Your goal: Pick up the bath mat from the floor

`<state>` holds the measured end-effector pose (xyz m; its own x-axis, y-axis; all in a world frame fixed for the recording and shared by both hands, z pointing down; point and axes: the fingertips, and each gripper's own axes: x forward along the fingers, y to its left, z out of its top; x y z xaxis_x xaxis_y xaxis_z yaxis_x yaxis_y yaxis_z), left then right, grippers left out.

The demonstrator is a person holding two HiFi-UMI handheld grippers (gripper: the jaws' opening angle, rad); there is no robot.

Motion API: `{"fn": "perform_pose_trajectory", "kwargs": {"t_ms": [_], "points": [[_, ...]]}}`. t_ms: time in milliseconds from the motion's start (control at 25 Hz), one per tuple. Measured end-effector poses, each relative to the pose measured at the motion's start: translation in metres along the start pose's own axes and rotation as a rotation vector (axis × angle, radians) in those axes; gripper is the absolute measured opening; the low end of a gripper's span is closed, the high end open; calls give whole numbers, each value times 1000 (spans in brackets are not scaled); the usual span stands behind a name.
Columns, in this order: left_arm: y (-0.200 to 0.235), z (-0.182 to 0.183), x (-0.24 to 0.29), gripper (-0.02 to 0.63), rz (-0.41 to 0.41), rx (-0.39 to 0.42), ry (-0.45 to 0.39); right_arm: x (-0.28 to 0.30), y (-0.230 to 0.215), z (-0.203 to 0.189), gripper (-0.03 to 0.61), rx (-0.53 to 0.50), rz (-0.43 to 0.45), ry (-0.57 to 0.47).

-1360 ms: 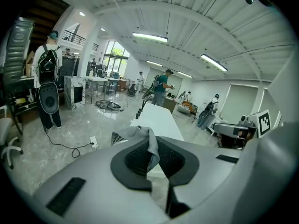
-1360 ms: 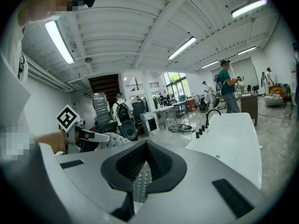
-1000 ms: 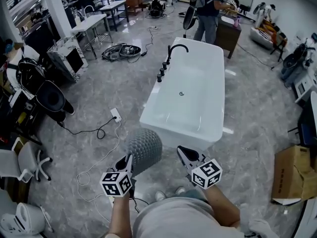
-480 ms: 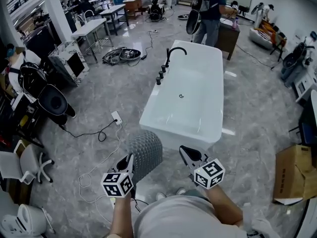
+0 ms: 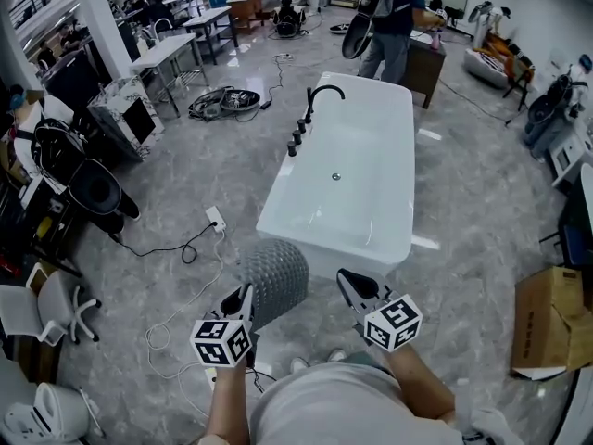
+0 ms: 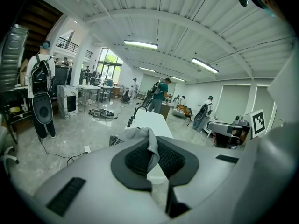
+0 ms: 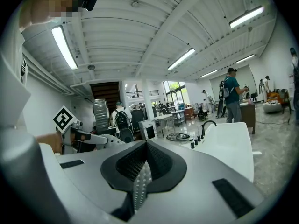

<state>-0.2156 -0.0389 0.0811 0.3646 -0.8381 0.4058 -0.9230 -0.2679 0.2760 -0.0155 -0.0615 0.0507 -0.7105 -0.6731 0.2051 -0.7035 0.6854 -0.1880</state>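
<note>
The grey, nubbly fabric bath mat [image 5: 273,279] hangs clear of the floor before the white oval bathtub [image 5: 361,197] — the left gripper [image 5: 243,297] pinches its folded edge, and the right gripper [image 5: 349,283] clamps a dotted strip.

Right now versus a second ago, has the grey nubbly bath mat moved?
Yes, slightly: in the head view the grey nubbly bath mat has edged right, toward the near corner of the white bathtub.
</note>
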Motion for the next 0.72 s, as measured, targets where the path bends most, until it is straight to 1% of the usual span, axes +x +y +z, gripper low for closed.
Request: {"fn": "perform_pose_trajectory", "kwargs": {"t_ms": [160, 720], "points": [[-7, 1, 1, 34, -6, 8, 5, -9, -2, -4, 26, -23, -12, 18], [-24, -3, 0, 34, -20, 31, 20, -36, -14, -6, 26, -15, -54, 9]]}}
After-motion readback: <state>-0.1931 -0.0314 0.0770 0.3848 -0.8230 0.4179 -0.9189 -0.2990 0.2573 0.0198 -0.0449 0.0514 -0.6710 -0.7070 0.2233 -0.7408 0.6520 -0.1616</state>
